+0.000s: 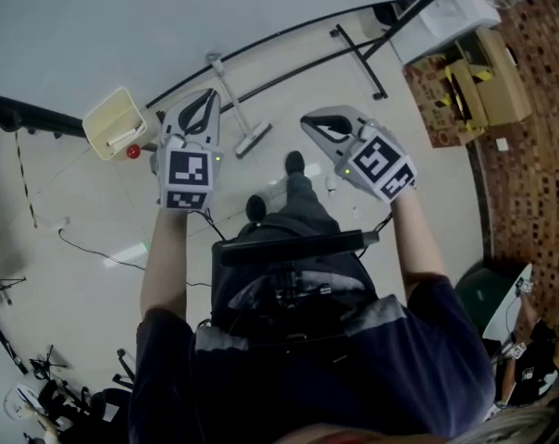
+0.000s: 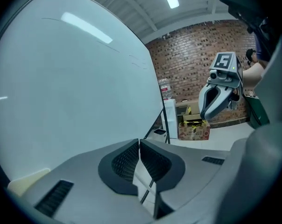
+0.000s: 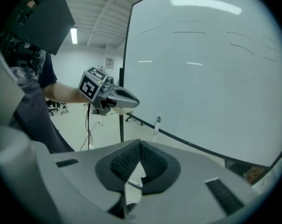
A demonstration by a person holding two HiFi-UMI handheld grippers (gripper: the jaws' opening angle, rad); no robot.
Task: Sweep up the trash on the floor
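Observation:
In the head view a broom lies flat on the pale floor in front of my feet, its brush head nearest me. A cream dustpan sits to the left, with a small red ball beside it. Small white scraps lie by my right foot. My left gripper hangs above the floor between dustpan and broom, jaws shut with nothing in them. My right gripper hovers right of the brush head, also shut and empty. Neither touches the broom.
A large whiteboard on a black wheeled stand runs across the far side. Cardboard boxes stand at the right by a brick wall. A cable trails over the floor at left, near a pale flat scrap.

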